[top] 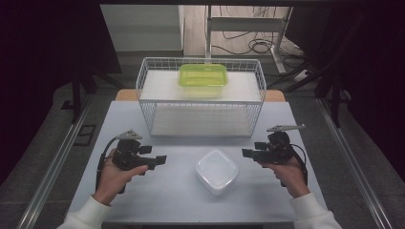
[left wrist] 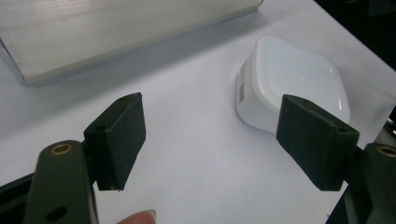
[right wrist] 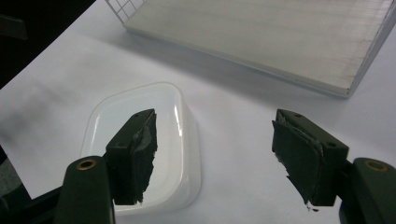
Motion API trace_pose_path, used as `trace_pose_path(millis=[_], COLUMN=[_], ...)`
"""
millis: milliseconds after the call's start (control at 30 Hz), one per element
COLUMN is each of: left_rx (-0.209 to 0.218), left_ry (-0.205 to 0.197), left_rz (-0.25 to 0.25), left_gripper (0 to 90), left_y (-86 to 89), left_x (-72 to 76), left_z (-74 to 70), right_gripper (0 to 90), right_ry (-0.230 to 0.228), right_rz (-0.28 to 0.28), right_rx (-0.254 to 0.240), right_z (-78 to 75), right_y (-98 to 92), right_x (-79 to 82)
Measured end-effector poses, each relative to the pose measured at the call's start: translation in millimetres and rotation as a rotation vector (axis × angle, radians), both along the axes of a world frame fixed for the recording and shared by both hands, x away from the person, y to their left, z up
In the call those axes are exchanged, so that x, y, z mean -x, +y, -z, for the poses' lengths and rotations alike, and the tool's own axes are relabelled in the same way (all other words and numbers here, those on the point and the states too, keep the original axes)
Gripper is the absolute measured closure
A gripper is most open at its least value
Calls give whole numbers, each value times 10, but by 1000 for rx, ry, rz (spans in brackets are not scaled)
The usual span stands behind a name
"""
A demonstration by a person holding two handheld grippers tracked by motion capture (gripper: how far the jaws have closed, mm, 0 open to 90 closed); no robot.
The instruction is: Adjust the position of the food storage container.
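The left gripper (top: pixel 160 160) is held above the table (top: pixel 157 195) with its jaws spread wide and nothing between them; in the left gripper view (left wrist: pixel 210 140) the bare tabletop shows through the gap. Ahead of it and off toward its right jaw sits a white lidded container (left wrist: pixel 299 84), resting flat on the table, apart from the pads. A fingertip (left wrist: pixel 140 218) of the holding hand peeks in at the bottom of that view.

The right gripper (top: pixel 247 153) is likewise gaping, gripping nothing. In the right gripper view (right wrist: pixel 215 154) the same white container (right wrist: pixel 173 140) lies just behind its left jaw, partly hidden by it, while the gap itself frames bare table.

From above, the container (top: pixel 217 171) lies between the two grippers, slightly nearer the person. Beyond both grippers stands a white wire rack (top: pixel 200 98), and on its upper shelf rests a green translucent box (top: pixel 203 75).
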State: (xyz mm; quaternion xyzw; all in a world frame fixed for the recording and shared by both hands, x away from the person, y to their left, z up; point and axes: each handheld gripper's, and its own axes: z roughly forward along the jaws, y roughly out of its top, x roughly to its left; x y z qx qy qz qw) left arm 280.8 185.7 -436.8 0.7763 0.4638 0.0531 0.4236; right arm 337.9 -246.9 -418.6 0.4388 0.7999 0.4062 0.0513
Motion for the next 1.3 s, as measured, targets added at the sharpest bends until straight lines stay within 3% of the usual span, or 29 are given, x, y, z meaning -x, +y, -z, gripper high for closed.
trace_pose_path(millis=[300,567,967,1300], left_rx=[-27,-20,-18,-26], left_ry=[24,47,56,71], left_rz=[23,35,45,63], left_gripper=[233,234,232,231], left_y=[-55,-55,-49,-75], left_x=[-2,13,53,51], left_z=[112,176,223,269], right_gripper=[339,403,499,672], right_ry=[13,22,29,39], right_rz=[-25,-58,-179,-298], right_rx=[19,28,86,113], right_z=[50,73,138,135], right_y=[20,65,349,654], right_x=[37,155,449,699])
